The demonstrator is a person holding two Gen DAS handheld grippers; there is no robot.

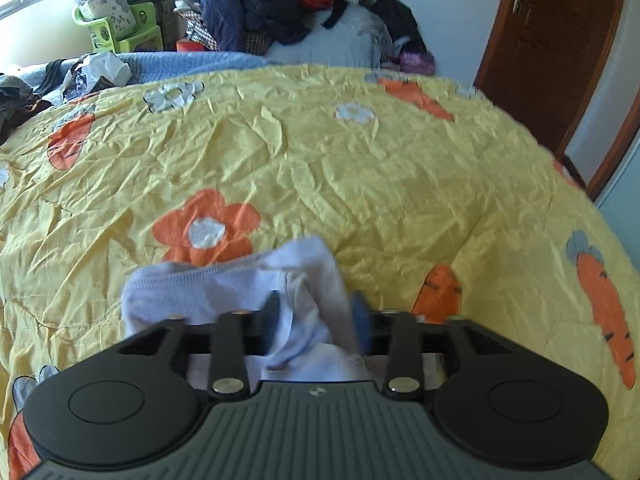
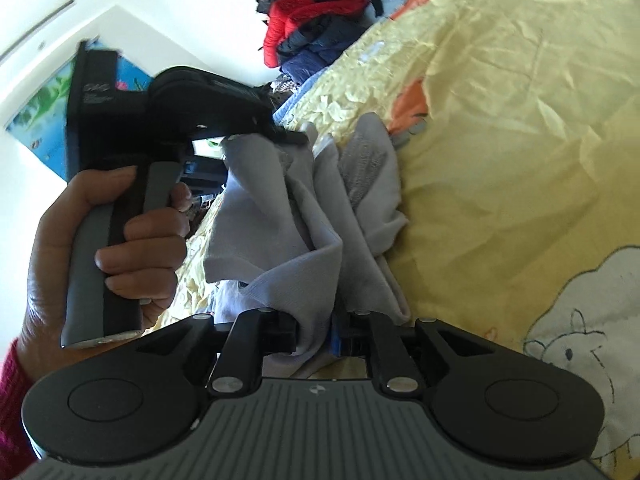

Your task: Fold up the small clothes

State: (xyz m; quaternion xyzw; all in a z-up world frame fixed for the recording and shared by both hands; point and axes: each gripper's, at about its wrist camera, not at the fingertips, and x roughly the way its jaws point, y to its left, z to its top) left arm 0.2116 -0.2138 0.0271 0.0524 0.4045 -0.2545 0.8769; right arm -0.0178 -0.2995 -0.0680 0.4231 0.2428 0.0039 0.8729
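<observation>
The little white garment [image 2: 304, 216] is right up against the right claw [image 2: 320, 336]; a bunched fold of it sits between the two fingers, and the gap there is narrow; the cloth fills it, so I would say the claw is holding the cloth, though the grip looks loose. From there the garment runs straight away from that claw to the left claw [image 2: 280, 136], which is at its far end; so its long way goes from one claw to the other, and it hangs in folds between them with one side lying on the bed's yellow quilt [image 2: 520, 160].

From the left side, the left claw [image 1: 316, 312] stands about half wide; the white garment [image 1: 224, 284] lies between its fingers, but the pads do not look like they are pressing it; most of the cloth spreads out ahead and to the left of that claw, resting on the yellow quilt [image 1: 360, 168] beside an orange flower print [image 1: 208, 224].

The person's hand [image 2: 120, 248] grips the left claw's handle. Both claws are at the cloth, one at each end; I think the next fold depends on the right claw, the one with a grip. A pile of clothes [image 1: 264, 4] sits far off, past the bed.
</observation>
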